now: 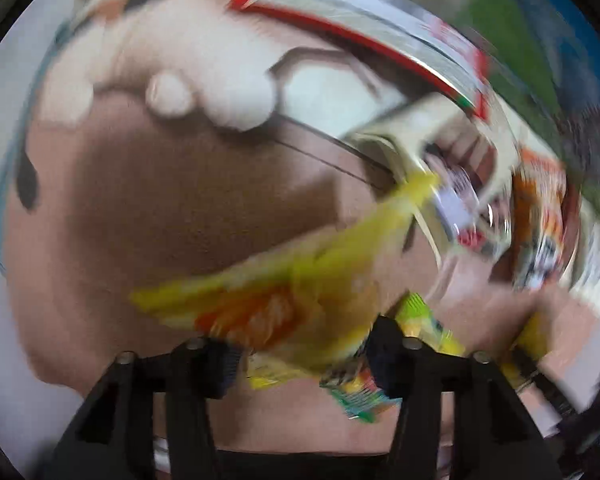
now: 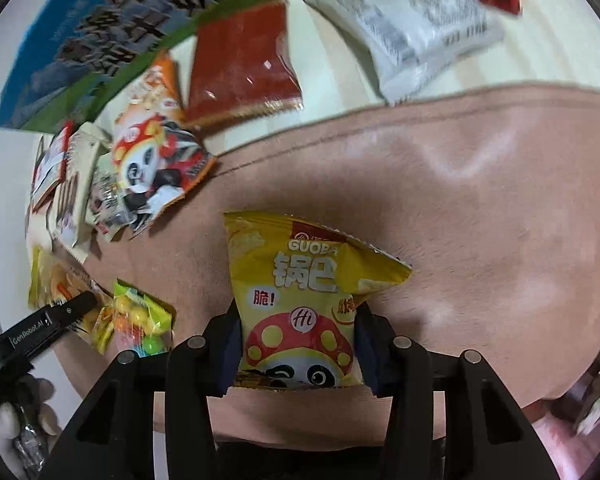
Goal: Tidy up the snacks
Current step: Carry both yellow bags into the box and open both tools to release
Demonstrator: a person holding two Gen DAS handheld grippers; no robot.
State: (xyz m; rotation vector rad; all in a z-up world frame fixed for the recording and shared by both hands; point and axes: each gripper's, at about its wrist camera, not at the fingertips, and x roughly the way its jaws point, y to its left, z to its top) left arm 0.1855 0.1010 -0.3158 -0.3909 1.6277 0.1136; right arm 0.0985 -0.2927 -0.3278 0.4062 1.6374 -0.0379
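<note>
My right gripper (image 2: 296,344) is shut on a yellow Guoba snack packet (image 2: 300,276) with a red mushroom and a panda on it; both pads press its lower sides over the pinkish plush mat (image 2: 480,200). The left wrist view is badly blurred. In it my left gripper (image 1: 300,356) has a yellow and orange snack packet (image 1: 276,300) across its fingers, and the pads look closed on its lower edge. A green and yellow candy packet (image 1: 416,316) lies right beside the right finger. From the right wrist view, the left gripper (image 2: 76,306) sits by that candy packet (image 2: 140,320).
A heap of small packets (image 2: 80,184) with an orange panda packet (image 2: 156,136) lies at the mat's left edge. On the pale table behind are a red packet (image 2: 240,68), a white packet (image 2: 412,28) and a blue and green box (image 2: 100,32). A white-gloved hand (image 2: 16,424) holds the left gripper.
</note>
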